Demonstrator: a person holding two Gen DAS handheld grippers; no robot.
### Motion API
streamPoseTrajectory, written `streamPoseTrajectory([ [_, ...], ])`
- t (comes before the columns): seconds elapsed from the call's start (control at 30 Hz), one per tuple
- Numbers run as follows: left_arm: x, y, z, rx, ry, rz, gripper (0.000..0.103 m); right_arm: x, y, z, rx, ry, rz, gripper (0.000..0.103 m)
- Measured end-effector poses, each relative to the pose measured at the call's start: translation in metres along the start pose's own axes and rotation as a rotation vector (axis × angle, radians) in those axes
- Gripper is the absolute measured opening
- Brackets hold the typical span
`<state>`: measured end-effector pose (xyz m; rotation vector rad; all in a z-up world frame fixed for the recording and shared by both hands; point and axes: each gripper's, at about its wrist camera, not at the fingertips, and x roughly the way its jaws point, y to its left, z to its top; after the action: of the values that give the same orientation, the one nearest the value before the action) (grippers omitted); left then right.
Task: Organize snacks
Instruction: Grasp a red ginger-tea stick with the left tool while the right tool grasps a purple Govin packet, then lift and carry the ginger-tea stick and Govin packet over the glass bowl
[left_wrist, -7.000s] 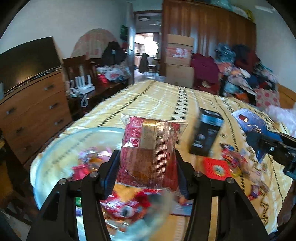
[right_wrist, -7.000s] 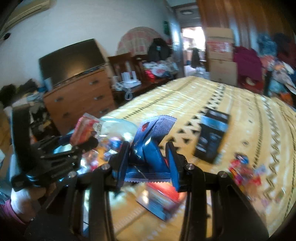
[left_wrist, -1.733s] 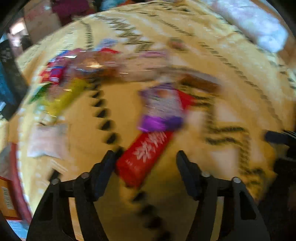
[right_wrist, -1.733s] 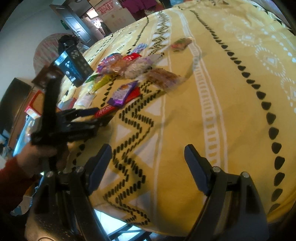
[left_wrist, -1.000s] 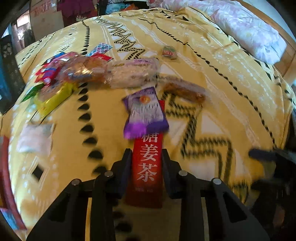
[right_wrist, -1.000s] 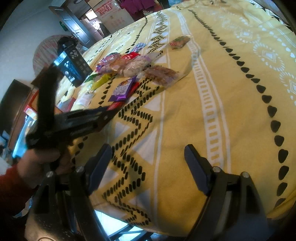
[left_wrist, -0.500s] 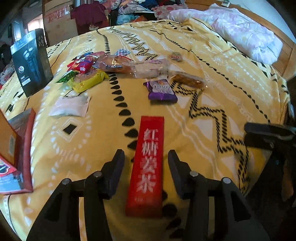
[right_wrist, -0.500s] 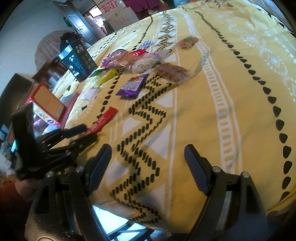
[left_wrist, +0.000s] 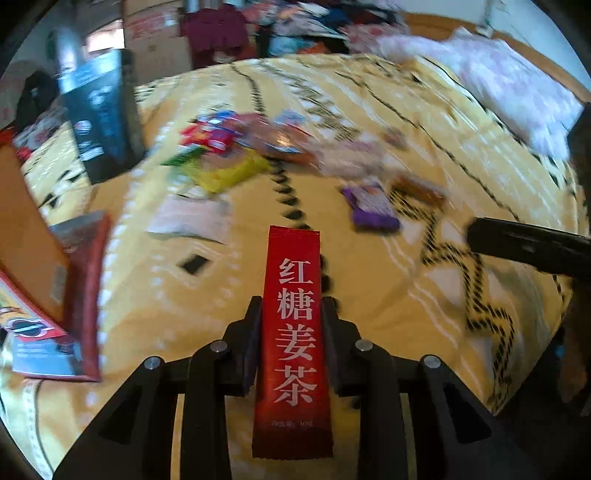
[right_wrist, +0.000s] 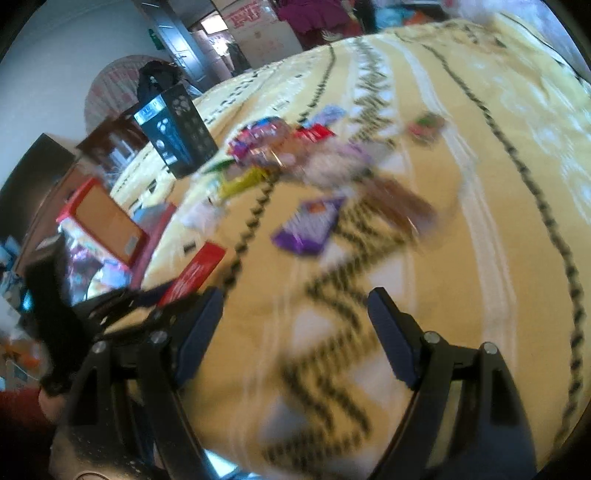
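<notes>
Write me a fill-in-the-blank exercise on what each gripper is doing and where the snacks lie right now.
1. The left gripper is shut on a long ____ sachet.
2. The right gripper is open and holds ____.
3. The purple packet lies on the ____ bedspread.
4. The black box stands ____ on the bed.

Missing words: red; nothing; yellow; upright

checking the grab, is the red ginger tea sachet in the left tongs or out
In: the left tongs are shut on the red sachet, both fingers pressing its sides.
</notes>
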<state>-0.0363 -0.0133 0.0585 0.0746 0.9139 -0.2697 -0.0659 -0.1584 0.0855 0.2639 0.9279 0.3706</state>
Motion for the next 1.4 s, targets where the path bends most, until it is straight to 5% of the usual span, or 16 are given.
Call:
streamPoseTrajectory([
  [0.37,-0.001,0.022,0.02,-0.074,-0.001,0.063,0.03,0.097,-0.004,0.038,0.018,0.104,-0.143,0.078],
  [0.53,0.004,0.022,0.019,-0.087,0.014,0.072,0.03,0.097,-0.003,0.036,-0.034,0.097,-0.205,0.053],
  [0.7,0.006,0.021,0.019,-0.088,0.019,0.072,0.03,0.081,-0.007,0.031,-0.028,0.075,-0.153,0.031],
  [1.03,0.032,0.027,0.005,-0.124,0.096,0.058,0.031,0.072,0.021,-0.007,-0.151,0.117,-0.092,0.033],
  [1.27,0.033,0.03,-0.001,-0.129,0.077,0.039,0.032,0.07,0.027,-0.011,-0.181,0.124,-0.073,0.047],
  [1.4,0.031,0.032,-0.005,-0.132,0.063,0.06,0.044,0.067,0.028,-0.011,-0.188,0.117,-0.091,0.048],
])
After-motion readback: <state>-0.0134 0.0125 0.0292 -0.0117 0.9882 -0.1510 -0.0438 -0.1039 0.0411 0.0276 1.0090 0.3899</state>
